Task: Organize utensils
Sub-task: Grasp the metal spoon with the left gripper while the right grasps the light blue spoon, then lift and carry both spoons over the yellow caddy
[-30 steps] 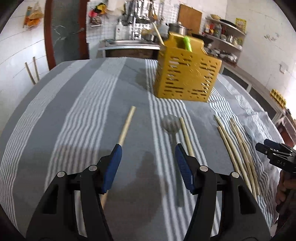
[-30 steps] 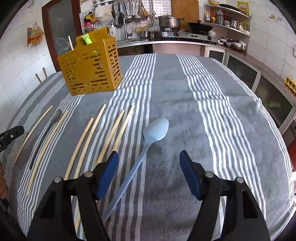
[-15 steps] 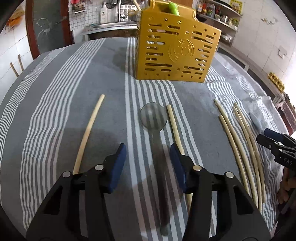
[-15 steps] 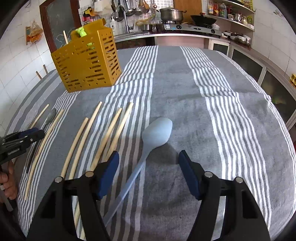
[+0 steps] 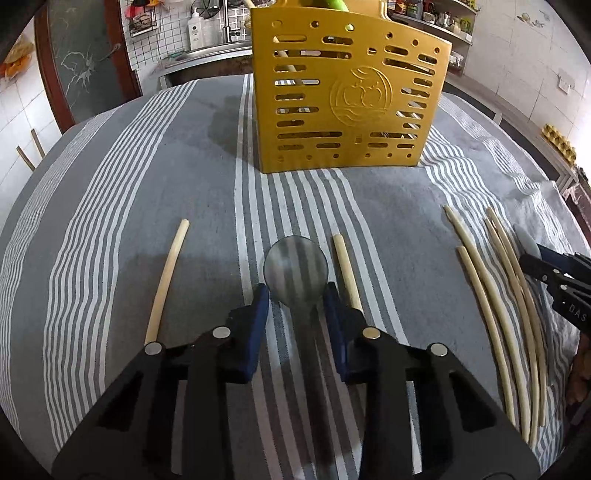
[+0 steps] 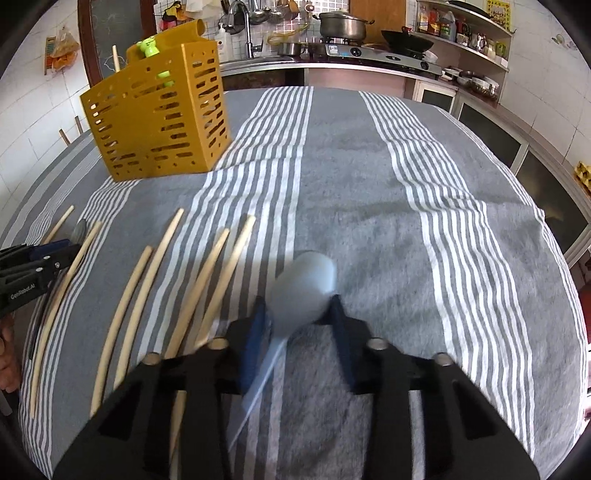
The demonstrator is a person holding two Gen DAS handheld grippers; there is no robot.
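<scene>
A yellow slotted utensil holder (image 5: 351,99) stands upright at the far middle of the striped cloth; it also shows in the right wrist view (image 6: 155,118). My left gripper (image 5: 295,295) is open, its pads low on either side of a metal spoon (image 5: 295,269), just behind the bowl. My right gripper (image 6: 299,306) is open, its pads flanking a pale blue spoon (image 6: 303,288) near where bowl meets handle. Wooden chopsticks lie beside both: one (image 5: 166,280) left of the metal spoon, one (image 5: 347,273) right of it, several (image 6: 166,295) left of the blue spoon.
A green-handled utensil (image 6: 147,46) and a wooden stick stand in the holder. The grey striped cloth (image 6: 369,166) covers the table, wrinkled at the right. A kitchen counter with stove and pots (image 6: 343,26) lies beyond the far edge.
Both grippers have moved forward and down. The left now straddles the metal spoon and the right straddles the blue spoon. Both jaws have narrowed but remain open.
</scene>
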